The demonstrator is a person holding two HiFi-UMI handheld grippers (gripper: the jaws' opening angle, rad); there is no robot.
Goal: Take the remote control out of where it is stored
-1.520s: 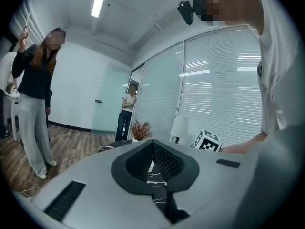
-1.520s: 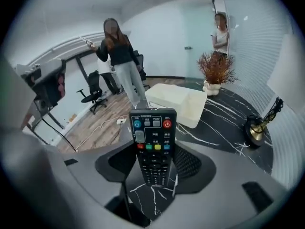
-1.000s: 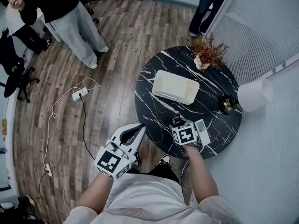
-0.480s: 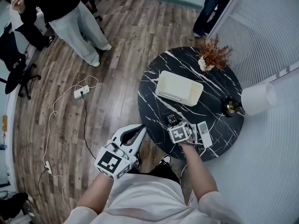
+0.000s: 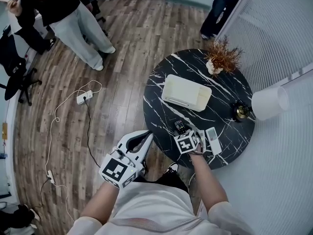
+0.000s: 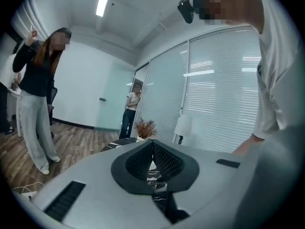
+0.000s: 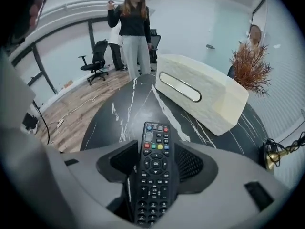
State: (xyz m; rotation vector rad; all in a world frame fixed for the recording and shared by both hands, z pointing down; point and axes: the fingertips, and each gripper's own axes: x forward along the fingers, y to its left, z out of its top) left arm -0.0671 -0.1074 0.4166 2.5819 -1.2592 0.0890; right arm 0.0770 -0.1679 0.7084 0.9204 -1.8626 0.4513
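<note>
Right gripper point(image 7: 156, 157), jaws just closing, clamps the remote control point(image 7: 153, 185); "OK" key legible; long axis points toward the cream box point(image 7: 205, 97); left gripper point(image 6: 152, 144) jaws together.

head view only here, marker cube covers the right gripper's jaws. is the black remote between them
Observer: Yes. In the right gripper view the black remote lies lengthwise between the jaws of the right gripper, which have just been closing on it.
Operator: buttons up or down
Observer: Up; its coloured buttons sit at the far end, past the jaw tips.
Operator: left gripper holding anything
Observer: No. The left gripper view shows the left gripper with its jaws together, nothing between them.
</note>
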